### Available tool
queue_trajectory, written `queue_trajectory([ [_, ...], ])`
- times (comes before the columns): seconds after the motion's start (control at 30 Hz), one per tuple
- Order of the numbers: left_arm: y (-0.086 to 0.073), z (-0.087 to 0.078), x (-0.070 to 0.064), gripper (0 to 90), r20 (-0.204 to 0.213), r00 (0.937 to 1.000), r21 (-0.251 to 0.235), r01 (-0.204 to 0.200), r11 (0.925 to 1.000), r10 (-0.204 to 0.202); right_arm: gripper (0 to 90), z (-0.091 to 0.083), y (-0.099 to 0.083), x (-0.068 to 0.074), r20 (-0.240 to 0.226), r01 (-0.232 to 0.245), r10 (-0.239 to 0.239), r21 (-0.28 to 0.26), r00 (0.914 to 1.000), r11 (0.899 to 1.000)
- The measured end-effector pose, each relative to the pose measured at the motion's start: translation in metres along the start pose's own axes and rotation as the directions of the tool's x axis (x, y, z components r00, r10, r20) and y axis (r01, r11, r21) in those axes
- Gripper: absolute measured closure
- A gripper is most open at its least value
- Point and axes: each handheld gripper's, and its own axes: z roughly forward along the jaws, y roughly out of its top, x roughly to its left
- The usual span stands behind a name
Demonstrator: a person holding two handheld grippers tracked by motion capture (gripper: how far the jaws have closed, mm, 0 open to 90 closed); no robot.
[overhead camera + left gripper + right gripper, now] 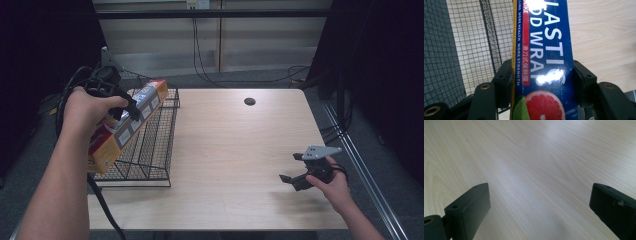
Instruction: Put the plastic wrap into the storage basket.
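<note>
Left tool (127,107): my jaws are clamped on the long plastic wrap box (127,125), one jaw on each long side. In the left gripper view the box (544,60) runs straight up between the jaws; blue face with white lettering, a red strip with small characters, a yellow edge on one side, and a grapefruit slice and lime printed near the gripped end.

From the high view, the box is tilted: far end higher and over the wire rack (150,145), near end lower and toward the left edge of the surface (225,150). I cannot tell whether the box touches the rack wires or is held just above them. The hand (87,107) on this tool sits above the rack's left side.

The rack is black mesh, standing on the left part of the surface; its grid shows behind the box in the left gripper view (474,37).

Right tool (297,170): jaws spread wide, nothing between them. It sits low over the right front part of the surface, well apart from the box and rack. The right gripper view shows bare pale wood grain (536,170) between the jaws.

A small dark round hole (249,101) lies near the far edge of the surface.
</note>
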Motion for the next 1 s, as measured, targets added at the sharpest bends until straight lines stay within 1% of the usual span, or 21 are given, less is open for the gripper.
queue_trajectory([
  [0.07, 0.000, 0.000, 0.002, 44.1, -0.010, 0.9999, 0.001, 0.007, 1.0000, -0.007, 2.8, 0.000, 0.000, 0.000, 0.000, 0.000, 0.000, 0.000, 1.0000, 1.000],
  [0.17, 0.000, 0.000, 0.004, 44.2, -0.010, 0.9998, 0.001, 0.016, 0.9999, -0.016, 2.8, 0.000, 0.000, 0.000, -0.001, 0.000, 0.000, 0.000, 1.0000, 1.000],
  [0.2, 0.000, 0.000, 0.005, 44.2, -0.016, 0.9996, -0.008, 0.021, 0.9997, -0.021, 2.8, 0.000, 0.000, 0.001, 0.005, -0.001, 0.001, -0.002, 1.0000, 1.000],
  [0.33, 0.000, -0.001, 0.009, 44.2, -0.020, 0.9992, -0.014, 0.036, 0.9993, -0.036, 2.8, 0.000, 0.000, 0.000, 0.002, 0.001, -0.001, -0.001, 1.0000, 1.000],
  [0.37, 0.000, -0.001, 0.010, 44.2, -0.025, 0.9988, -0.018, 0.042, 0.9990, -0.042, 2.8, 0.000, 0.000, 0.000, 0.002, -0.002, 0.002, 0.000, 1.0000, 1.000],
  [0.4, 0.000, -0.001, 0.010, 44.2, -0.032, 0.9987, -0.016, 0.039, 0.9991, -0.039, 2.8, 0.000, 0.000, 0.000, 0.003, -0.001, 0.001, 0.001, 1.0000, 1.000],
  [0.47, 0.000, -0.001, 0.012, 44.2, -0.032, 0.9982, -0.020, 0.050, 0.9986, -0.050, 2.8, 0.000, 0.000, 0.000, 0.002, -0.001, 0.001, 0.002, 1.0000, 1.000],
  [0.5, 0.000, -0.002, 0.013, 44.2, -0.027, 0.9977, -0.023, 0.061, 0.9979, -0.062, 2.8, 0.000, 0.000, 0.000, 0.003, -0.001, 0.001, 0.002, 1.0000, 1.000],
  [0.53, 0.000, -0.002, 0.014, 44.2, -0.030, 0.9978, -0.030, 0.058, 0.9979, -0.059, 2.8, 0.000, 0.000, 0.000, 0.003, -0.001, 0.001, 0.003, 1.0000, 1.000],
  [0.6, -0.001, -0.003, 0.016, 44.2, -0.035, 0.9968, -0.033, 0.071, 0.9969, -0.072, 2.8, 0.001, 0.000, 0.000, 0.007, 0.000, 0.000, 0.002, 1.0000, 1.000],
  [0.67, 0.000, -0.004, 0.018, 44.2, -0.046, 0.9963, -0.035, 0.071, 0.9968, -0.073, 2.8, 0.001, 0.000, 0.000, 0.007, -0.001, 0.001, 0.002, 1.0000, 1.000],
  [0.73, 0.000, -0.005, 0.018, 44.2, -0.051, 0.9948, -0.046, 0.085, 0.9953, -0.088, 2.8, 0.000, 0.000, 0.000, 0.002, 0.000, 0.000, 0.004, 1.0000, 1.000],
  [0.8, 0.000, -0.006, 0.019, 44.2, -0.048, 0.9946, -0.055, 0.090, 0.9944, -0.092, 2.8, 0.000, 0.000, 0.000, 0.002, 0.000, 0.000, 0.004, 1.0000, 1.000],
  [0.9, 0.001, -0.008, 0.021, 44.2, -0.060, 0.9934, -0.070, 0.094, 0.9932, -0.098, 2.8, 0.000, 0.000, 0.000, 0.005, 0.000, 0.000, 0.003, 1.0000, 1.000],
  [0.97, 0.001, -0.010, 0.020, 44.2, -0.063, 0.9911, -0.078, 0.113, 0.9905, -0.118, 2.8, 0.000, 0.000, 0.000, 0.004, 0.002, -0.002, 0.001, 1.0000, 1.000],
  [1.0, 0.001, -0.010, 0.021, 44.2, -0.067, 0.9912, -0.085, 0.108, 0.9904, -0.114, 2.8, 0.000, 0.000, 0.000, 0.009, 0.002, -0.002, -0.001, 1.0000, 1.000],
])
